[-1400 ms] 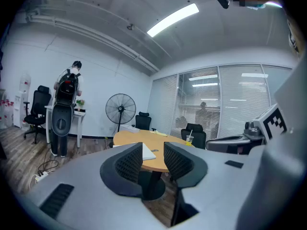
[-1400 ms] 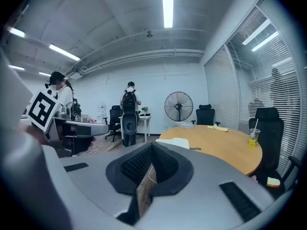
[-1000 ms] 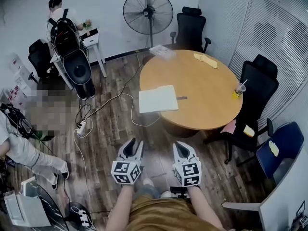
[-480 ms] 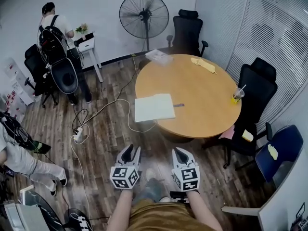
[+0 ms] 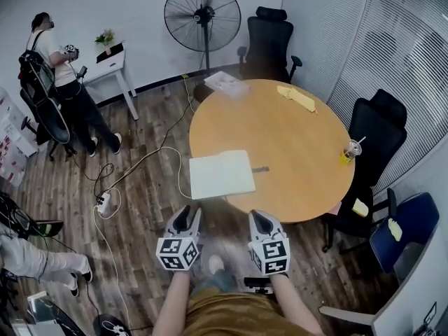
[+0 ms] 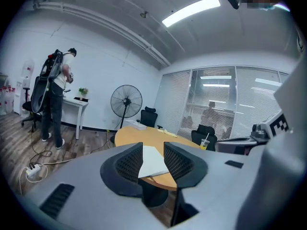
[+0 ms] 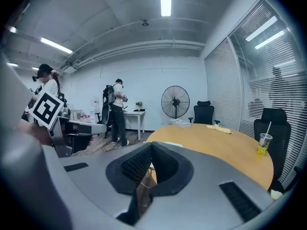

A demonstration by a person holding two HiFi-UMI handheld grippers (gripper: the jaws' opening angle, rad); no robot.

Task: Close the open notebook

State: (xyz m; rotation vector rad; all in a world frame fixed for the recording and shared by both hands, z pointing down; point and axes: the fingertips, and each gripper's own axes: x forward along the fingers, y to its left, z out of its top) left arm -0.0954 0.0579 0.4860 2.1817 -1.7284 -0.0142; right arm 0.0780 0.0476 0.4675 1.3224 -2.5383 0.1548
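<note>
Ahead of both tongs, the open white notebook (image 5: 222, 174) lies flat with its blank pages up, on the edge of the round wooden table (image 5: 294, 131) that is nearest to us. Neither pair of tongs touches it; both hang short of the table, over the dark plank floor (image 5: 150, 124). We hold the left tongs (image 5: 183, 217) with their jaws apart and nothing between them; in the left gripper view the notebook shows through the gap, farther off. We hold the right tongs (image 5: 261, 219) just beside them, jaws brought together at the tips and empty.

Just beyond the right tongs, a small dark pen-like thing (image 5: 260, 169) lies on the table beside the notebook's right page. Farther ahead and to the right, a clear cup with a straw and yellow drink (image 5: 349, 150) stands near the table's rim. At the far side lie a crumpled yellow sheet (image 5: 297, 96) and a stack of white papers (image 5: 225, 83). Past the table stand a black pedestal fan (image 5: 201, 7) and a black office chair (image 5: 269, 37).

Ahead of the left tongs, a white cable (image 5: 143, 161) runs across the floor to a white power strip (image 5: 102, 203). Far off to the left, a person (image 5: 63, 82) stands at a small white side table (image 5: 115, 65).
</note>
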